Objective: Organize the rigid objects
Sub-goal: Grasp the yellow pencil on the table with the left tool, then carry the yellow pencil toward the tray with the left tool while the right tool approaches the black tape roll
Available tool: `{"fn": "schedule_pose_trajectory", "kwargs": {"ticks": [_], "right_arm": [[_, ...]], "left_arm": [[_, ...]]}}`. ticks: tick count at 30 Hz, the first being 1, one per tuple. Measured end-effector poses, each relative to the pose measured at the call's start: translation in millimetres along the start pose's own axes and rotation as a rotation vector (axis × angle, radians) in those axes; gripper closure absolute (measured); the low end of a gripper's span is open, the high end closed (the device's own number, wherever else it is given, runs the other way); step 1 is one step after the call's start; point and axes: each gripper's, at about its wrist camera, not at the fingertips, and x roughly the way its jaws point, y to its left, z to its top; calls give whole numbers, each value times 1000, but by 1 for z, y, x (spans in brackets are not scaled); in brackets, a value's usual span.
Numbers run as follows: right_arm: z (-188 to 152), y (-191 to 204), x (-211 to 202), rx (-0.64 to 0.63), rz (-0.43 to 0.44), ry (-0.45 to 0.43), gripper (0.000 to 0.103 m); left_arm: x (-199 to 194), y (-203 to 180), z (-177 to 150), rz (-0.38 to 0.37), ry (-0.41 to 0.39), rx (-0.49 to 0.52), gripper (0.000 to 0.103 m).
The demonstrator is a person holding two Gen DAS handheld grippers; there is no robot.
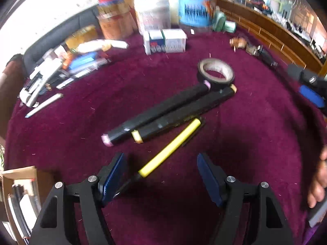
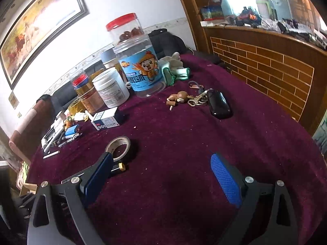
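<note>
The yellow pen (image 1: pixel 171 147) lies near the table's (image 1: pixel 255 132) front edge, beside two black markers (image 1: pixel 163 112); light, stiff, slick-barrelled, best pinched mid-barrel; left gripper (image 1: pixel 161 179) gapes around its dark tip, untouching; right gripper (image 2: pixel 163 181) spread, empty.

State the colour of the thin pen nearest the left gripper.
Yellow pen, with a dark tip; clearest in the left wrist view.

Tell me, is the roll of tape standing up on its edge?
No, the roll of tape lies flat on the purple cloth, its hole facing up.
</note>
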Motion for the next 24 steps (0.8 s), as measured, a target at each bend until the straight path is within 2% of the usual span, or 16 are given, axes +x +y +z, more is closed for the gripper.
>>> {"fn": "schedule_pose_trajectory", "kwargs": {"ticks": [1,2,3,5,8,11,14,15,16,17,19,20,21,23,24], "right_arm": [[0,-2,1,10,1,6,7],[0,-4,2,18,1,10,7],[0,-6,4,30,2,20,7],[0,-10,7,52,11,40,7],[-1,-12,10,66,16,59,7],[-1,-14,8,73,16,53,7],[0,-15,7,82,24,50,7],[0,-16,8,84,28,52,7],[0,-16,8,85,30,53,7],[0,-16,8,83,27,52,7],[0,-17,8,84,24,53,7],[-1,-18,9,85,21,53,7],[-1,-18,10,85,19,55,7],[-2,-18,13,85,15,66,7],[-3,-18,15,82,12,73,7]], "left_arm": [[0,-2,0,1,-5,4,29],[-2,-4,-1,8,-14,10,35],[-4,-5,-4,-22,-10,8,57],[-10,-9,-8,-64,-10,8,76],[-25,-21,-21,-83,-22,49,80],[-42,-33,-41,-167,-1,60,80],[-42,-51,-49,-132,5,96,79],[-37,-56,-49,-116,8,105,76],[-37,-60,-48,-94,-23,105,70],[-34,-62,-47,-71,-32,99,59],[-32,-62,-46,-61,-57,68,58],[-32,-62,-46,-68,-57,59,60],[-31,-59,-47,-94,-51,44,75],[-38,-55,-52,-105,-41,31,94],[-43,-52,-57,-105,-38,21,96]]}}
